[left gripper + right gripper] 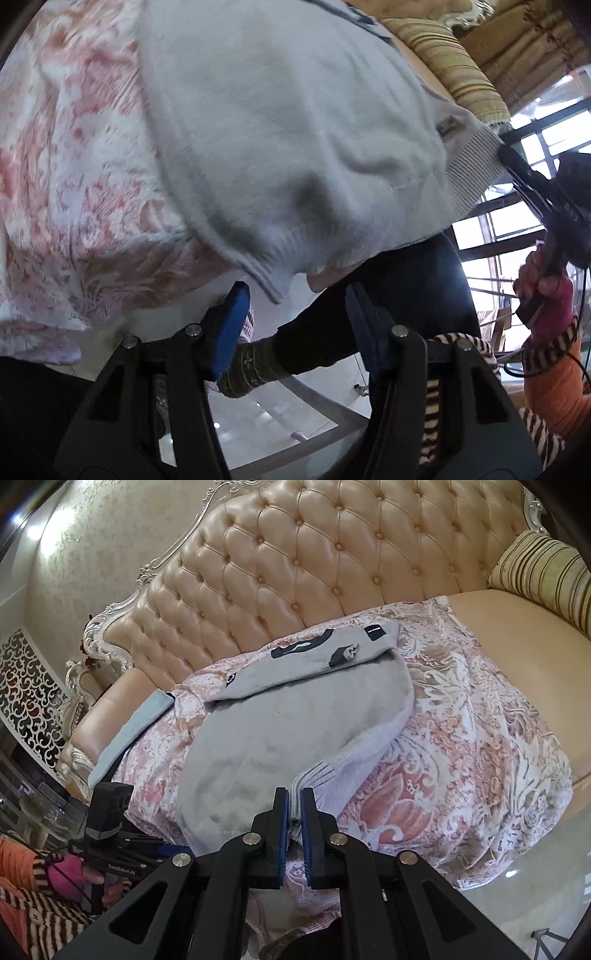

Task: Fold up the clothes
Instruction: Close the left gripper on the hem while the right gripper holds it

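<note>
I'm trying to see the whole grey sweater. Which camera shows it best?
The right wrist view: the sweater lies whole on the patterned throw, top part folded over, its ribbed hem pinched in the right gripper. The left wrist view shows only a blurred close-up of its lower part, above the left gripper, whose jaws stand apart.

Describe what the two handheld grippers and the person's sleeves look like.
Both the left gripper and the right gripper are black angular plastic frames with silver pivot bolts and blue-padded jaws. In the right wrist view the left tool carries a boxy black camera, white lettering and a thin dark cable. The sleeves are orange knit with dark-and-white striped trim over pink cuffs.
</note>
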Demonstrator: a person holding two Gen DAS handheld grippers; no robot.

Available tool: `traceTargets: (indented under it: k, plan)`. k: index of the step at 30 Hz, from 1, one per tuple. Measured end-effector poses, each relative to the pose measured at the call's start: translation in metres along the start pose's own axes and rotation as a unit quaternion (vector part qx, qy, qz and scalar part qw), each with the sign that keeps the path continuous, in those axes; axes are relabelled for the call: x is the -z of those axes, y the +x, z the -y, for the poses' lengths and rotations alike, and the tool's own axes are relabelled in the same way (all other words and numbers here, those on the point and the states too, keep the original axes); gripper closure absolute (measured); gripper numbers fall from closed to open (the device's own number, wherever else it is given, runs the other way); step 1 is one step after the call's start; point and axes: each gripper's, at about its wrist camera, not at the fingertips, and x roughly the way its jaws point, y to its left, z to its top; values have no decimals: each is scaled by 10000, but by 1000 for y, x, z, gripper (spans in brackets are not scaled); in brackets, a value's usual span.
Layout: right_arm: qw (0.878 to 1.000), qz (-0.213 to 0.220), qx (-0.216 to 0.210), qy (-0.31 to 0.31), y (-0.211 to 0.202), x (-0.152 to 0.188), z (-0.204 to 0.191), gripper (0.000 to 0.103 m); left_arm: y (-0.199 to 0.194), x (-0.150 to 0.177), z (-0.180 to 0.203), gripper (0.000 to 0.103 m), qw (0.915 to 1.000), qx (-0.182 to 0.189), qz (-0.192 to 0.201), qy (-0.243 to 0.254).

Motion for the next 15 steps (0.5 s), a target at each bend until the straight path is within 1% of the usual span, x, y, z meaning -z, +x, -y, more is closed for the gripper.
traceTargets:
  k: [3, 7, 9, 11, 12, 13, 15]
  plan:
    - [10000, 1, -10, 17, 0, 0, 3, 96, 0, -3, 0, 46, 9999, -14, 104, -8]
    - [10000, -30, 12, 49, 1, 2, 6, 96, -1, -6, 8, 46, 9997, 37, 214, 123]
    - [9999, -33, 66, 96, 1, 4, 9, 96, 1, -4, 13, 56, 9996, 56, 177, 193]
    - [9998, -31, 130, 162, 1, 6, 14, 96, 2, -1, 13, 78, 9997, 48, 190, 172]
    - [9997, -38, 157, 210, 1, 7, 16, 96, 2, 1, 12, 83, 9997, 47, 203, 158]
    - [9995, -44, 189, 250, 1, 8, 19, 96, -1, 0, 11, 92, 9996, 66, 257, 128]
    - [9992, -72, 202, 323, 2, 11, 23, 95, -4, -1, 9, 94, 9993, 103, 359, 71]
